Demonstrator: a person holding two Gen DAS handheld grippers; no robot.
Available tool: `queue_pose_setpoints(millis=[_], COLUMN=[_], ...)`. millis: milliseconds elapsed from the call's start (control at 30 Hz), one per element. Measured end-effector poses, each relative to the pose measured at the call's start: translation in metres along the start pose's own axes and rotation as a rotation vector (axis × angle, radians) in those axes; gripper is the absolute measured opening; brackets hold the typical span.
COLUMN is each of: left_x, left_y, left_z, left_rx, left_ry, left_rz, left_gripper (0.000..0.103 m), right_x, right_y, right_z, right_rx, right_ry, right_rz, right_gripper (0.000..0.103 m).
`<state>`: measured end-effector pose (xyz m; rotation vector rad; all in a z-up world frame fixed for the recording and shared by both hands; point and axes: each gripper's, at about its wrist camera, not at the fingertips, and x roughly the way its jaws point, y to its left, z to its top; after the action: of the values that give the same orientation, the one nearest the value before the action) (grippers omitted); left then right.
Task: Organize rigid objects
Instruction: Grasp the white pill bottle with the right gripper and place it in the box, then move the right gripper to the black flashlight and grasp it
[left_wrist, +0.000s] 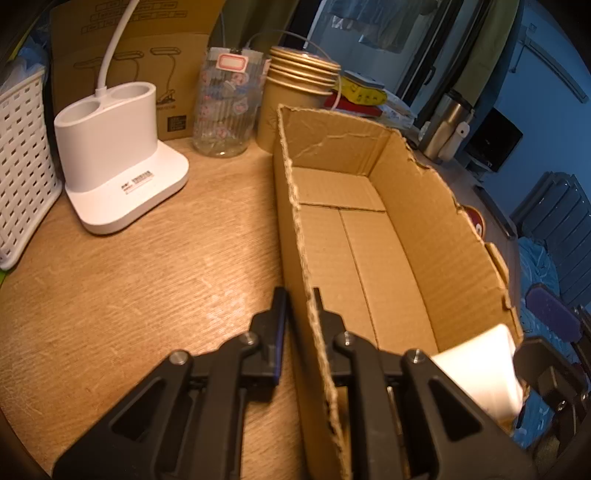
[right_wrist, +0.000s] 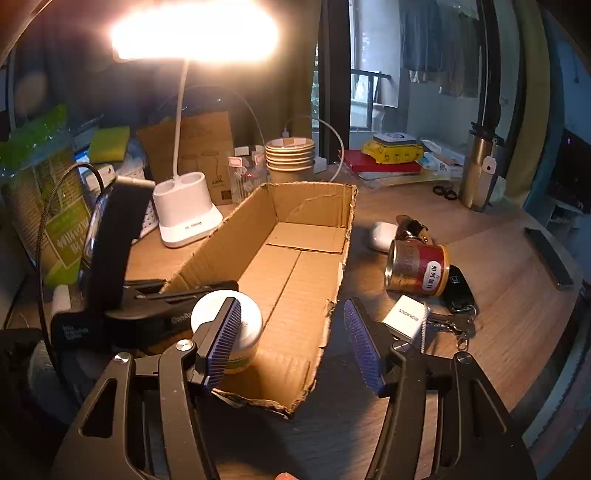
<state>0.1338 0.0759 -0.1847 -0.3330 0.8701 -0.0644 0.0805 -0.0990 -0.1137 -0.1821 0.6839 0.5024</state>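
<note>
The left tongs (left_wrist: 299, 295) are pinching the cardboard box's (left_wrist: 424, 221) side wall. The right tongs (right_wrist: 291, 321) are standing spread and gripping nothing, their left finger passing in front of the white jar (right_wrist: 240, 328) sitting in the box.

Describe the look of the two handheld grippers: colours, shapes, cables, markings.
Left gripper: matte black plastic linkage arms with triangular cut-outs, silver round pivot screws, thin fingers with dark blue pads. Right gripper: the same black frame and silver screws, with blue ribbed pads. A black braided cable loops at the left gripper's body.

Brown corrugated box (right_wrist: 295, 266), white jar (right_wrist: 229, 321), red-and-gold tin (right_wrist: 417, 267), white lamp base (left_wrist: 118, 162)
</note>
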Motion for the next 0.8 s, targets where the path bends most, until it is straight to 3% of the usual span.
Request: queue_pose_setpoints(millis=[133, 300, 800], left_x=[0.0, 0.0, 0.0], left_y=[0.0, 0.001, -0.001], left_z=[-0.001, -0.001, -0.001], left_rx=[0.002, 0.002, 0.008], left_ry=[0.0, 0.0, 0.003], left_rz=[0.003, 0.002, 0.018], left_gripper=[0.012, 0.012, 0.012], right_x=[0.019, 0.041, -0.01], right_y=[-0.008, -0.026, -0.061], right_z=[0.011, 0.021, 0.015], right_rx=[-0.024, 0.046, 0.121], right_ry=[0.01, 0.043, -0.054], right_rz=[-0.1, -0.125, -0.163], right_gripper=[0.062, 0.062, 0.062])
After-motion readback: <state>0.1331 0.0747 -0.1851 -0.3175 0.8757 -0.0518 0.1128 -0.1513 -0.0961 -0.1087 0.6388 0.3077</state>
